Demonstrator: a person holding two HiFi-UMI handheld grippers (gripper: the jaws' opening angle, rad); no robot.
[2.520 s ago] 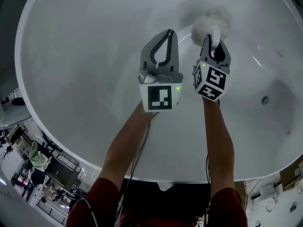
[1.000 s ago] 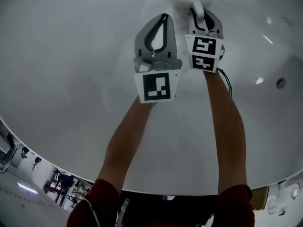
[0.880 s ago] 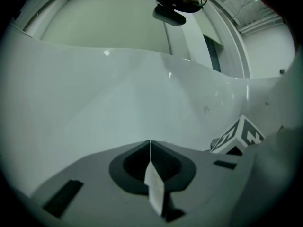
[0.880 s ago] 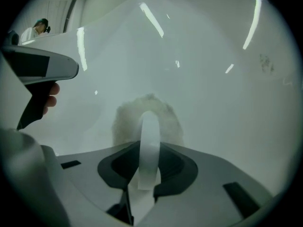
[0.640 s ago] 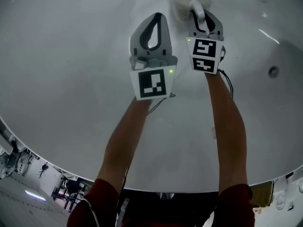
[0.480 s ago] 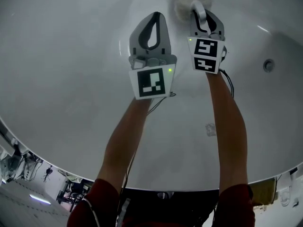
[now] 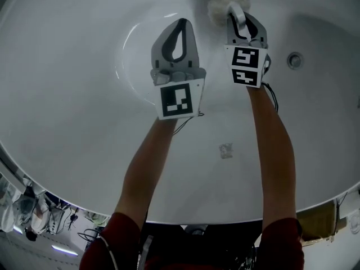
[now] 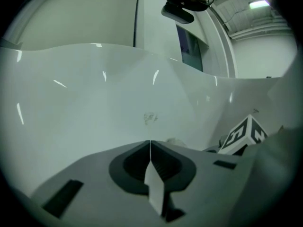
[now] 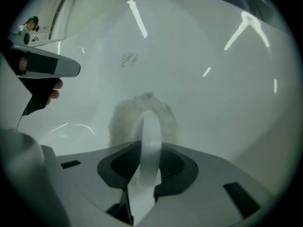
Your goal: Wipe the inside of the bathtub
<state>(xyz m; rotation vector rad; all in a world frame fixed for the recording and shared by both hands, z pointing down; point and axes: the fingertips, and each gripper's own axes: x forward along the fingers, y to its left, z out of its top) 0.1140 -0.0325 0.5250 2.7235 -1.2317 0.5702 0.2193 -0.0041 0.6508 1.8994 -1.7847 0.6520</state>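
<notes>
Bathtub (image 7: pixel 67 94) wall lies bare all round; only a round fitting (image 7: pixel 295 59) interrupts it rightward.

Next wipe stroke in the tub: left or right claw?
Right, likely. The right claw is shut on the fluffy scrubber by its handle, pad at the bathtub wall. The left claw is shut, empty.

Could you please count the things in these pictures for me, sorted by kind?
hand-held grippers: 2, the left hand-held gripper and the right hand-held gripper
fluffy wiper: 1
bathtub: 1
round tub fitting: 1
Total: 5
</notes>
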